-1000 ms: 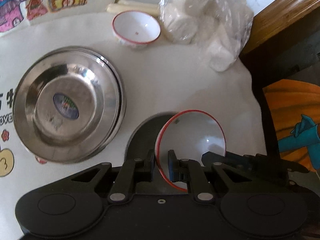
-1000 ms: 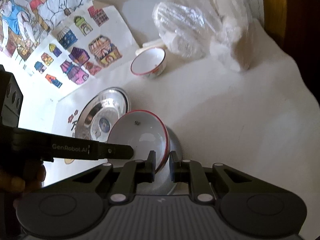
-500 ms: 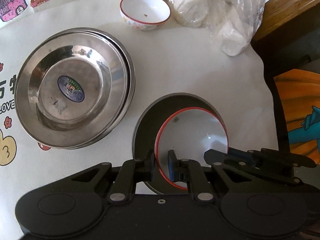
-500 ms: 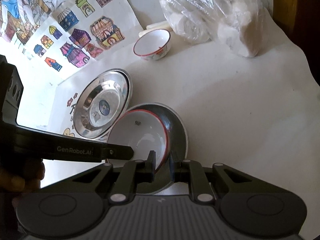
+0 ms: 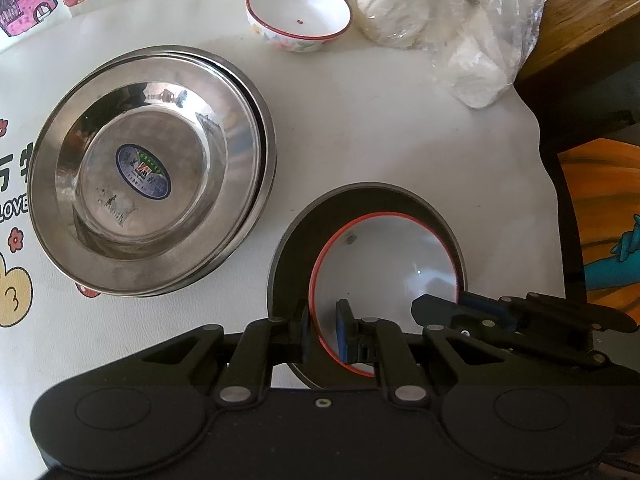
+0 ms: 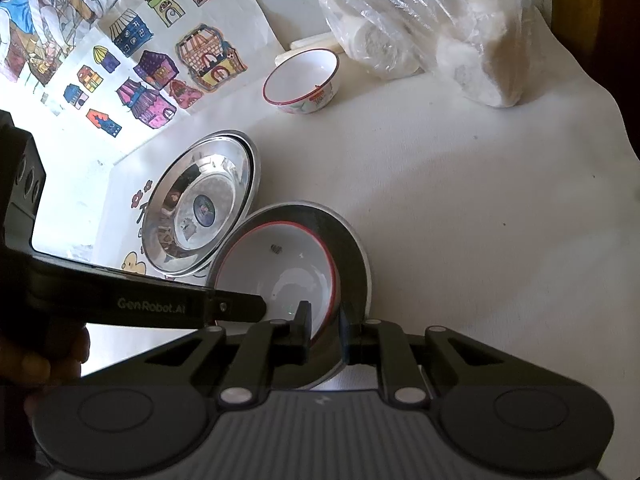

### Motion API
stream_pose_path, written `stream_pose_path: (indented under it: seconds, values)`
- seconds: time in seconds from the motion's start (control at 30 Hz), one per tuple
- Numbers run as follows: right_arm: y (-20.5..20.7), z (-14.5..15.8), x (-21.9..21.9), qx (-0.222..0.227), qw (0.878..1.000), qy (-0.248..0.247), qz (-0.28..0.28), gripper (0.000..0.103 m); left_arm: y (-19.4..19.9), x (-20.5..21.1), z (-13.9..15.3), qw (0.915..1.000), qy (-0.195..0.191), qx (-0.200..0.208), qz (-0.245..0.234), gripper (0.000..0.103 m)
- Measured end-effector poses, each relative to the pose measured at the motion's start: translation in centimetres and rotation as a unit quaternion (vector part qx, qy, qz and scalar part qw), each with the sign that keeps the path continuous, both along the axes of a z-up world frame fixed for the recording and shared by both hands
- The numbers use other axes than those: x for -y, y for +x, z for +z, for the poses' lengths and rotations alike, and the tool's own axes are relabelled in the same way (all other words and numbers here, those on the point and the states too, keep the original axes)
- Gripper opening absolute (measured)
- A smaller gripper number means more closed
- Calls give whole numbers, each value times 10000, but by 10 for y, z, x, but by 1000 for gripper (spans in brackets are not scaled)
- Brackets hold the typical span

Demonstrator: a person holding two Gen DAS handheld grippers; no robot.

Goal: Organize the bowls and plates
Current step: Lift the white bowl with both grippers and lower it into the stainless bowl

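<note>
your left claw (image 5: 322, 330) is nearly closed, pinching the near rim of the red-rimmed white bowl (image 5: 384, 264): one finger sits outside the wall, the blue-padded one inside. your right claw (image 6: 324, 330) is drawn in just as narrowly on the same bowl's (image 6: 280, 268) rim from the other side, one finger inside and one outside, so both claws grip it at once. the bowl sits tilted inside a dark plate (image 5: 288, 248) on the surface (image 5: 400, 140); whether its base actually rests on the plate or hangs just above it is hard to judge from these angles.

just beside the dark plate, to its left, lies a stack of steel plates (image 5: 152, 168) with a blue oval sticker in the middle of the top one. a second small bowl (image 5: 298, 12), also red-rimmed, stands upright well apart at the far side, next to a clear plastic bag of white rolls (image 5: 440, 16). colourful drawings of houses (image 6: 160, 56) cover the wall and the surface's left part.
</note>
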State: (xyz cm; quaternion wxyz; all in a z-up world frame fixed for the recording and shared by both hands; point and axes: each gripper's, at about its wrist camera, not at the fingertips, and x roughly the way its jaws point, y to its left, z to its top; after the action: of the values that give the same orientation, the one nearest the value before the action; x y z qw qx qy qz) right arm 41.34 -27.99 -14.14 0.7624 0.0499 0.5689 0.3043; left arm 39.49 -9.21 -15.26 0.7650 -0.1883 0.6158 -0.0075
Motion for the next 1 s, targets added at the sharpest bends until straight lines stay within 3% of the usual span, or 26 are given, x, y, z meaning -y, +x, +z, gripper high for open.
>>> stream_pose_path:
  seconds: [1.0]
  values:
    - [5,3,-4,71,9998,-56,185,21,-5,-8,7,9998,31,69,172,18]
